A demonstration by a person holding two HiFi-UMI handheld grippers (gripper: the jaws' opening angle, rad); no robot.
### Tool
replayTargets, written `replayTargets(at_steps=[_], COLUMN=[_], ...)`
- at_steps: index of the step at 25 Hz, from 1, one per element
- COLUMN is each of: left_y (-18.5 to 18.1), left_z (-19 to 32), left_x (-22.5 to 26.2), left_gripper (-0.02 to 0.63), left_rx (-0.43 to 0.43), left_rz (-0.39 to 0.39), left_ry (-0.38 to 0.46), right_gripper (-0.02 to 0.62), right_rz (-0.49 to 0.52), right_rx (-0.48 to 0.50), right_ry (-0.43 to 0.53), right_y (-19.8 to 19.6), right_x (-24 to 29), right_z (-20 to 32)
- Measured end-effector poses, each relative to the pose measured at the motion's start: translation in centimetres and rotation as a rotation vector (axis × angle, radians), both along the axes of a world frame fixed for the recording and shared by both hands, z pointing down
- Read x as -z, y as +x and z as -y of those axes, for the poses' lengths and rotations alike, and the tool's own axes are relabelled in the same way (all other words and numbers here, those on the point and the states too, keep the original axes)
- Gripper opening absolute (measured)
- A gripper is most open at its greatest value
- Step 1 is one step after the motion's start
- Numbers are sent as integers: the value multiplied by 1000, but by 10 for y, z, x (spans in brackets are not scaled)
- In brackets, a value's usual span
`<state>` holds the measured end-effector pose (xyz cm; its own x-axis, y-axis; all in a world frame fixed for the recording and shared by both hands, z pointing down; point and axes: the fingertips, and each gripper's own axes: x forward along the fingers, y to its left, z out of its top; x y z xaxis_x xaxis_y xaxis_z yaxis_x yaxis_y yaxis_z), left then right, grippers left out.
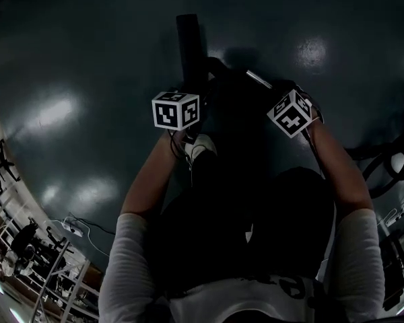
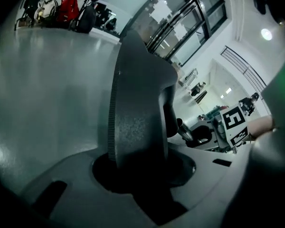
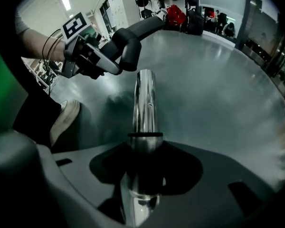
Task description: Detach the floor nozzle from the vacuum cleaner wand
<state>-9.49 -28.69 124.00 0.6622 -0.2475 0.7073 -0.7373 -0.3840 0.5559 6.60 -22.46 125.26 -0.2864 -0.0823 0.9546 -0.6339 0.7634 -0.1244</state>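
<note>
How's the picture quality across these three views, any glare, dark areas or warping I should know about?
Head view: underexposed, the floor nozzle nearly lost against the dark floor, which carries white glare patches. Left gripper view: the nozzle looms close, windows behind are bright, straight lines bow. Right gripper view: the chrome wand shows streaky reflections, the floor looks hazy at right, edges curve.

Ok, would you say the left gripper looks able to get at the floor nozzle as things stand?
Likely yes: the left gripper has its tongs closed on the floor nozzle, at its dark neck; nothing blocks it, and the right gripper holds the wand.
</note>
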Motion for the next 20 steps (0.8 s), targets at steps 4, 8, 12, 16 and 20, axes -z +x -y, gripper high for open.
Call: replayTargets(at_steps=[4,8,12,16,20], left_y=[4,11,-1,-1,-2], left_z=[-8,-14,-13,-18,-17], left_x=[-16,-24,-37,-38,-34], left_gripper=[115,115,115,115,186], left_rx=[47,66,98,104,125], left_rz=[-10,-9,38,28,35], left_ry=[-82,-166,-220,-250,-199], right_gripper=[184,184,184,186,186], right_rz=[17,6,10,18,59], right_rx=[21,32,31,43,-23], right_ry=[-26,-39,-33,-48,-94], right_y=[-2,0,-3,-4,-2], right_x=[-10,-17,-20,-19,-18], right_z=[-2,-6,-6,-14,-15])
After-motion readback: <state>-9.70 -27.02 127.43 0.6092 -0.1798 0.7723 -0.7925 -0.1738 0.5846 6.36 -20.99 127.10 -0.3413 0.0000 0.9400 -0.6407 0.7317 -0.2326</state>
